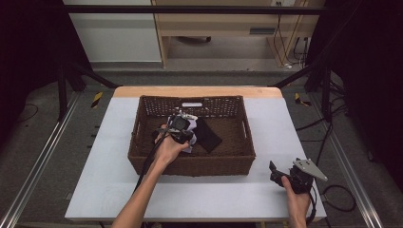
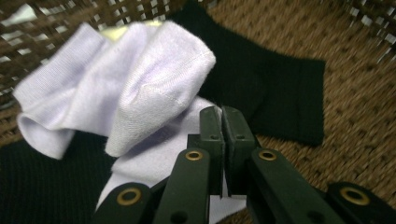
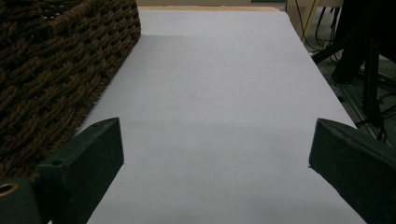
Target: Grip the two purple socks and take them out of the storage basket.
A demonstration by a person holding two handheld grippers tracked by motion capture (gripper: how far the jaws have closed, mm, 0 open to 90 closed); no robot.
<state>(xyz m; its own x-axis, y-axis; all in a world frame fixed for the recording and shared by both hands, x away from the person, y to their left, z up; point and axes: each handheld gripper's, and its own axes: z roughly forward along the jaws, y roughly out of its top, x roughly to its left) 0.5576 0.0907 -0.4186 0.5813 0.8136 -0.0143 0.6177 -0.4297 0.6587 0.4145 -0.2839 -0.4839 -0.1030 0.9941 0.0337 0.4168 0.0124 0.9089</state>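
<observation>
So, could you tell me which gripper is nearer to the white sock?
Left. The left gripper is shut on the white sock inside the basket; the right gripper rests outside it.

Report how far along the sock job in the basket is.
Done: the left tongs have reached into the brown woven wicker basket and shut on the crumpled white cotton sock. In hand: that sock, pinched at its edge but not yet lifted off the black socks beneath it. Left: taking it out. The right tongs wait open over the pale tabletop.
</observation>
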